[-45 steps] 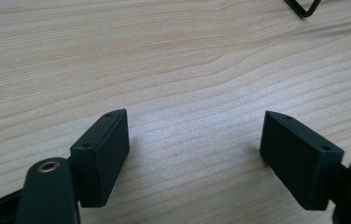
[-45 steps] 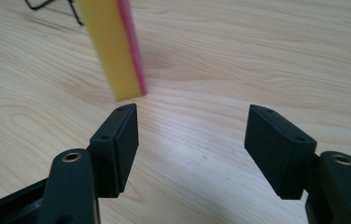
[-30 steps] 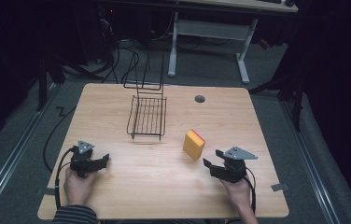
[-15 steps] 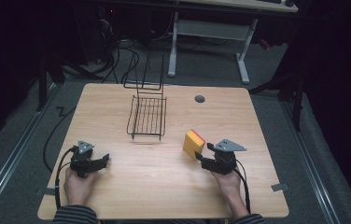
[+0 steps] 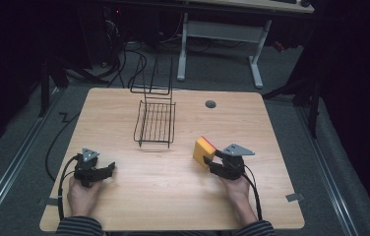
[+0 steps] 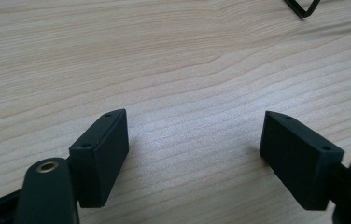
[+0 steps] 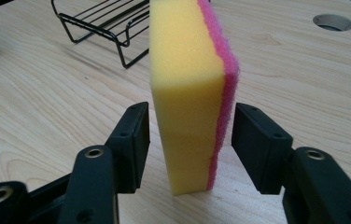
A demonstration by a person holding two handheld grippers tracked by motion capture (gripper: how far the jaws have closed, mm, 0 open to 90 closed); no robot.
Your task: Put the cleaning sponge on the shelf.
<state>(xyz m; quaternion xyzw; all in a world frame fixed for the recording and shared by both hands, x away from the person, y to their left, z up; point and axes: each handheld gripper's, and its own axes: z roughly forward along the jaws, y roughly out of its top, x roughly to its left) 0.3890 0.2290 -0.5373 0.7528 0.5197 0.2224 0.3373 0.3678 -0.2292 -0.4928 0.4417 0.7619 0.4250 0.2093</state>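
sponge [image 7: 185, 88]: yellow foam, rough pink scrub face | table [image 5: 271, 132]: matt pale wood | rack [image 5: 156, 123]: black wire

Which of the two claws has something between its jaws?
The right claw: its jaws, just closing, flank the upright yellow-and-pink sponge, small gaps remaining. The left claw stands wide open over bare table.

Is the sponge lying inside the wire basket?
No, the sponge stands on edge on the bare table, apart from the wire basket.
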